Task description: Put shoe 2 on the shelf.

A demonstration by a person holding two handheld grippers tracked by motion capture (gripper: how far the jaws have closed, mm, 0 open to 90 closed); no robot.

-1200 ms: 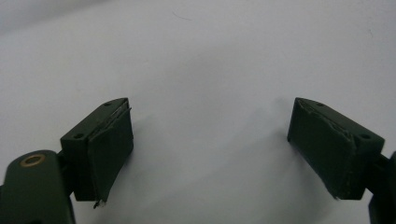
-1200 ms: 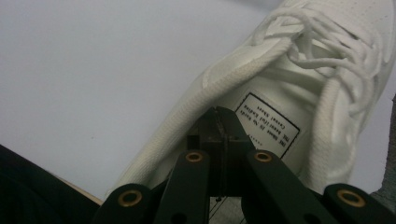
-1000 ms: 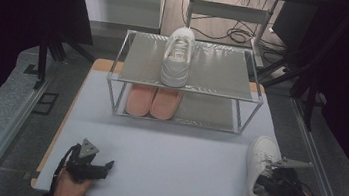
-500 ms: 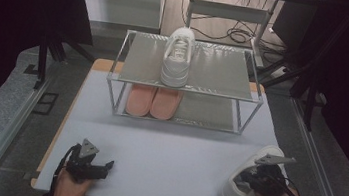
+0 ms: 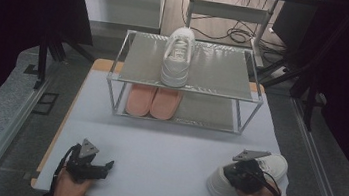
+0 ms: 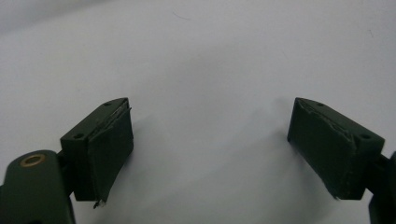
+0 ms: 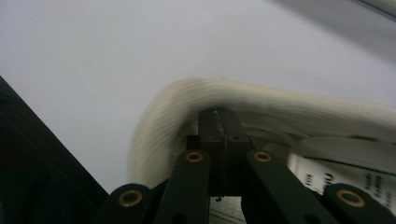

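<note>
Step in hand, by the look of it: bringing the loose shoe (image 5: 248, 175) to join its mate (image 5: 177, 55) on the rack (image 5: 248, 94); next move needs a lift clear of the mat (image 5: 166, 147), toe swung toward the top shelf.

Left gripper (image 5: 103, 166) near the front left corner, jaws wide, nothing between; right gripper (image 5: 233, 173) at the front right corner, clenched on the shoe's collar.

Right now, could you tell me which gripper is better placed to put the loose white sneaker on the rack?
Right. The right gripper is shut on the white sneaker; the left gripper rests open over bare table, away from it.
</note>
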